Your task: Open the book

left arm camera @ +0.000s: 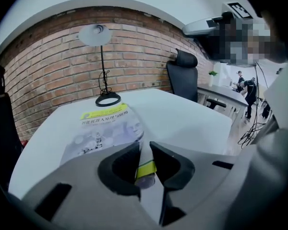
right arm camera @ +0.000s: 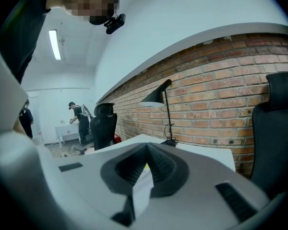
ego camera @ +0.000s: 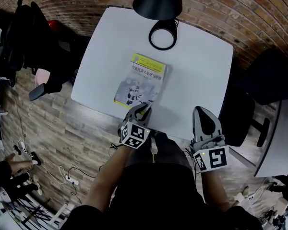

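**Book lying by the table's near edge, corner in the left jaws**

Book is lying cover up on the white table, its near end close to the near edge, with bare tabletop stretching away on both sides. Left gripper is clamping its jaws on the book's near right corner. Right gripper is hovering over the near edge, jaws pressed together on nothing. A black lamp is standing just beyond the book's far end, and an office chair is crowding the table's right side.

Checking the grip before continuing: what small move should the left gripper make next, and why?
Probably lift the left gripper slightly, swinging the cover up: its jaws are pinched on the near edge of the closed book, which lies flat on the table.
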`<action>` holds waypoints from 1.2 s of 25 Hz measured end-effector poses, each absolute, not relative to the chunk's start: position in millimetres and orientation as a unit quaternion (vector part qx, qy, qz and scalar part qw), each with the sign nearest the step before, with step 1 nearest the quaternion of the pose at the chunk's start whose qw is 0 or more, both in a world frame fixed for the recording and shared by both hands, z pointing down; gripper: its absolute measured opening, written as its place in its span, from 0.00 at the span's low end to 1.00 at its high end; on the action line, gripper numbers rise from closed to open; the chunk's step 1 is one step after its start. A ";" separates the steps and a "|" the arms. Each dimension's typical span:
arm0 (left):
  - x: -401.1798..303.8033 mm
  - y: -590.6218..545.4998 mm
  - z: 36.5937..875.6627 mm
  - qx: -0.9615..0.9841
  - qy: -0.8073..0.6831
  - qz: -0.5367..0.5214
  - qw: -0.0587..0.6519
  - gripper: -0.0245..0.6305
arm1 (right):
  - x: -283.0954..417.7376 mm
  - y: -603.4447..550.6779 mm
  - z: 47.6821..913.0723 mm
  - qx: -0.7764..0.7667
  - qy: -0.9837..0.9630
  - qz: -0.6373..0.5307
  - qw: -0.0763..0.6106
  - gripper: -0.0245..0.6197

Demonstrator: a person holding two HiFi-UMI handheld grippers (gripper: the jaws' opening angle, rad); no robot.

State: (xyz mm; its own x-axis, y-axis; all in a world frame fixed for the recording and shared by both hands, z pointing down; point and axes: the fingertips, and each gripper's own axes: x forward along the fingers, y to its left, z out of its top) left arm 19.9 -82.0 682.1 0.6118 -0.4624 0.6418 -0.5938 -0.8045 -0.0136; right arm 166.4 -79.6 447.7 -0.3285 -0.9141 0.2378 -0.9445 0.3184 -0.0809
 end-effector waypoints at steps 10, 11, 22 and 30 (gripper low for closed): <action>10.7 -92.4 649.8 0.896 -0.310 0.308 0.076 0.11 | 163.1 -76.5 442.8 0.572 -0.812 0.100 0.069 0.06; 10.7 -93.5 645.9 0.897 -0.313 0.304 0.076 0.11 | 163.0 -76.3 442.3 0.571 -0.812 0.099 0.068 0.06; 4.8 -115.8 581.1 0.902 -0.353 0.230 0.091 0.10 | 156.8 -79.8 441.4 0.560 -0.820 0.096 0.062 0.06; -20.3 -129.3 540.1 0.897 -0.392 0.164 0.122 0.09 | 145.7 -89.8 436.7 0.551 -0.828 0.088 0.053 0.06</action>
